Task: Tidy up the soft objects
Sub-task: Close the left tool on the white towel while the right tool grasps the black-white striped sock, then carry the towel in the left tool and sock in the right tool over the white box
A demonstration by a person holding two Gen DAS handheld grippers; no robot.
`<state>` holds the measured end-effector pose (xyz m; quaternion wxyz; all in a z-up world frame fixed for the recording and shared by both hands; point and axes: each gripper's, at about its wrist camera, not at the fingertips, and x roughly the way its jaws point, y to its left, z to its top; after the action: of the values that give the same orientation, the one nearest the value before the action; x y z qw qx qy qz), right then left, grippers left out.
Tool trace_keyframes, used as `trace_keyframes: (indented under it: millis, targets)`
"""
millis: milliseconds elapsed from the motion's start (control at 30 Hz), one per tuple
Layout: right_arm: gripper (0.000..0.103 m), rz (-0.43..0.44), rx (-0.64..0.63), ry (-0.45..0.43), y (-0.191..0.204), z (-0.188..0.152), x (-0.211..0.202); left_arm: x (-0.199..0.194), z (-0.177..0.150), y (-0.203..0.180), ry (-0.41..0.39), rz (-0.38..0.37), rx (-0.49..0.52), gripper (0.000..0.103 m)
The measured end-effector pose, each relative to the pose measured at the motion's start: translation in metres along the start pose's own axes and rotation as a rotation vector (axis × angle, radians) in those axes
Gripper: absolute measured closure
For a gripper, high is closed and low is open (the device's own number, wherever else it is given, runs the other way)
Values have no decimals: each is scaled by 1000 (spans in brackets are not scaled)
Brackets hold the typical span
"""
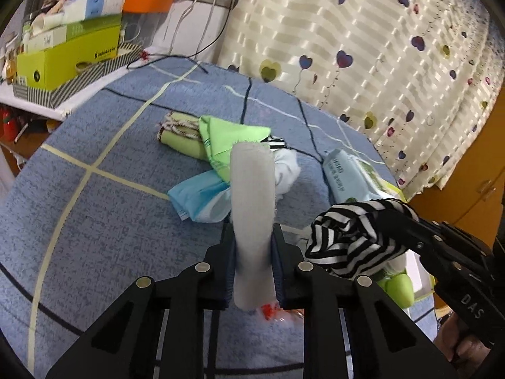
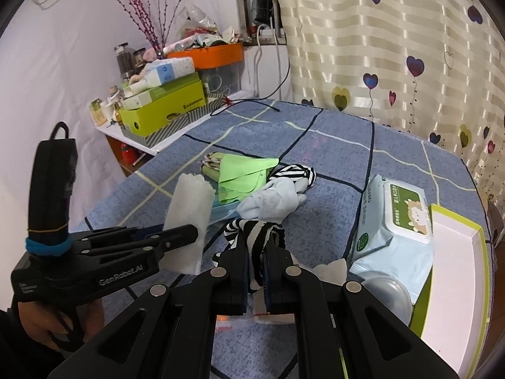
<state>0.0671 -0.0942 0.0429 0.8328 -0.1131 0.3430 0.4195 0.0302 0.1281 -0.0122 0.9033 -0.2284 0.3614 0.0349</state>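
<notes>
Left gripper (image 1: 252, 237): jaws closed tight on a white fleecy cloth strip (image 1: 251, 208), which stands up between the pads and pokes out past the tips. In the right wrist view the same gripper (image 2: 189, 232) carries white lettering "GenRobot.AI" on its black body; a hand (image 2: 47, 328) holds its grip.

Right gripper (image 2: 256, 252): jaws clamped on a black-and-white striped cloth (image 2: 252, 230), bunched between the pads. From the left wrist view that gripper (image 1: 388, 218) sits just right of the left jaws, with "DAS" readable on its body and the striped cloth (image 1: 344, 237) hanging off its tips.

Both grippers sit above a blue checked table cover (image 1: 94, 221).

Ahead of the jaws, a loose pile: a lime-green cloth (image 2: 241, 173), a pale blue cloth (image 2: 271, 202), a second striped piece (image 2: 293, 172), and a rolled green item with a patterned edge (image 1: 180, 132) at the far left of the pile. A light blue packet (image 1: 199, 199) lies just beyond the left jaws.

Right of the right jaws: a wet-wipes pack (image 2: 391, 227) with a green lid label showing a cartoon sheep; the print is not readable. Touching its right side is a white box with a lime-green rim (image 2: 454, 271).

Far left, well beyond the jaws: a lime-green carton (image 2: 164, 110) with dark lettering too blurred to read, and an orange bin (image 2: 217, 53) behind it.
</notes>
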Motion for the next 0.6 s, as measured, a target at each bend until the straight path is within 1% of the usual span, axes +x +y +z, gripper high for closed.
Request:
trace_keyframes:
  millis: [133,333,600]
  targets:
    - [96,-1,3,-26,0,-2,-14,-14,0,-12,-16,-13,22,82]
    - [96,-11,11,-54,-7,-6,-35,-22,-2,-36,-17,-37,65,82]
    - [96,-58,46,-110,-29,-11,-71,-30,-3,-75,-19,-81,136,82]
